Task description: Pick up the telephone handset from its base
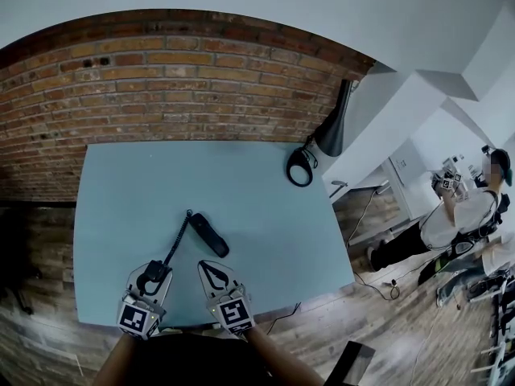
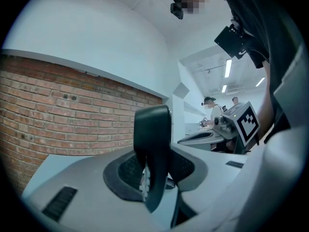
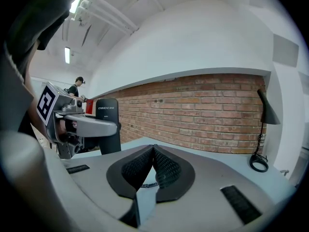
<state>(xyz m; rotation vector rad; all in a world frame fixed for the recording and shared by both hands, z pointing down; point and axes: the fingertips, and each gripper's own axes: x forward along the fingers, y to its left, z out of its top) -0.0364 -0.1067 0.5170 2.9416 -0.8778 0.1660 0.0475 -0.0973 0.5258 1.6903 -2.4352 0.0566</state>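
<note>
The black handset [image 2: 152,153] is standing upright, off its base and pinched in the left gripper [image 1: 152,270]. The slim black base [image 1: 208,235] is lying flat at the handset's one o'clock. The coiled cord [image 1: 179,240] is running between them.

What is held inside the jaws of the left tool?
A black plastic telephone handset, gripped upright. Its coiled black cord trails away. Where the cord joins it is covered.

Left claw [image 2: 155,179] clamped on upright black handset [image 2: 152,132], seemingly end-on, brick wall [image 2: 58,115] behind
</note>
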